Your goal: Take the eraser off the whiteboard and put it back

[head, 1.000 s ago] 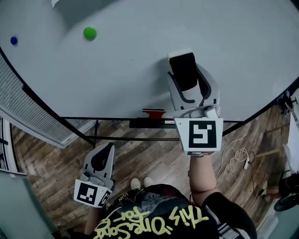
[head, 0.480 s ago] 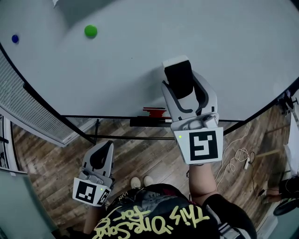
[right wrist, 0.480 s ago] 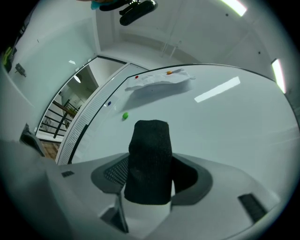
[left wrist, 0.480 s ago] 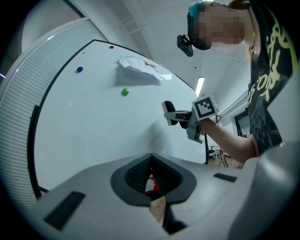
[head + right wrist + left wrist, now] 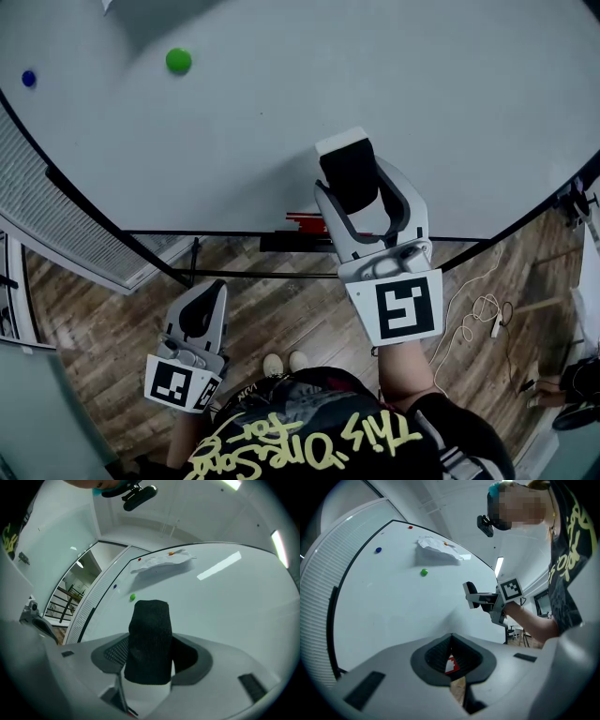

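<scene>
The right gripper (image 5: 349,178) is shut tight on the eraser (image 5: 349,174). One jaw is on each side of it. The eraser has a black fuzzy face and a white back. It sticks out past the jaw tips and points at the whiteboard (image 5: 281,131). It is in front of the low part of the whiteboard, just above the bottom edge and near the middle of that edge. I cannot tell if it touches the whiteboard.

The left gripper (image 5: 201,307) is low down, below the bottom edge of the whiteboard and over the wooden floor (image 5: 103,337). It is well apart from the right gripper. Its jaws are pressed together and hold nothing.

A green magnet (image 5: 178,61) sits on the whiteboard up near the top left corner. A blue magnet (image 5: 28,78) sits by the left edge. A crumpled sheet of paper (image 5: 436,555) is stuck higher up on the whiteboard, above the green magnet.

A thin tray (image 5: 291,244) runs along the bottom edge of the whiteboard. A red marker (image 5: 305,222) lies on it, just left of the right gripper.

A white cable (image 5: 473,314) lies on the wooden floor at the right
</scene>
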`<state>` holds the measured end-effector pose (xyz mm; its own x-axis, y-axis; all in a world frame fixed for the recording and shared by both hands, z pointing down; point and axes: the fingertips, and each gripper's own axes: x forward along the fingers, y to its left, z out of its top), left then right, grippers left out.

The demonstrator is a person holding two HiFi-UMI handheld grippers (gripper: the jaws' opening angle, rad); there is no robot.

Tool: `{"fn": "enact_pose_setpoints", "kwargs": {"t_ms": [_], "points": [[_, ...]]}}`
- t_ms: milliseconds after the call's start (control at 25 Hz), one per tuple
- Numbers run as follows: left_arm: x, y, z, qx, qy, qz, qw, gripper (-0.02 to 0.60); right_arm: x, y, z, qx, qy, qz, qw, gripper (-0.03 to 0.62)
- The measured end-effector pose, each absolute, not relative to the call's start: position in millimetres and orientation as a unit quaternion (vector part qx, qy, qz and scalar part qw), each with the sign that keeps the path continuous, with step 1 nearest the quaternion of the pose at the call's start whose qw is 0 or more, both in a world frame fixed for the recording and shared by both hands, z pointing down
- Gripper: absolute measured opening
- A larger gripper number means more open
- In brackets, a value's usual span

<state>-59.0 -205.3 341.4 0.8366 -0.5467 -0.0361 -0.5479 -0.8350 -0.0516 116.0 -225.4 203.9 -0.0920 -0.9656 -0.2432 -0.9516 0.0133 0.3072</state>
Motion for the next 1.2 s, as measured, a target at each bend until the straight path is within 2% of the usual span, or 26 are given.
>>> {"fn": "enact_pose_setpoints", "kwargs": {"t_ms": [1200], "points": [[-56.8,-204.2,338.3,-0.957,0.289,0.015,0.035,0.007,92.0,-201.6,252.0,0.632,-0.761,-0.144,0.015,0.259]]}}
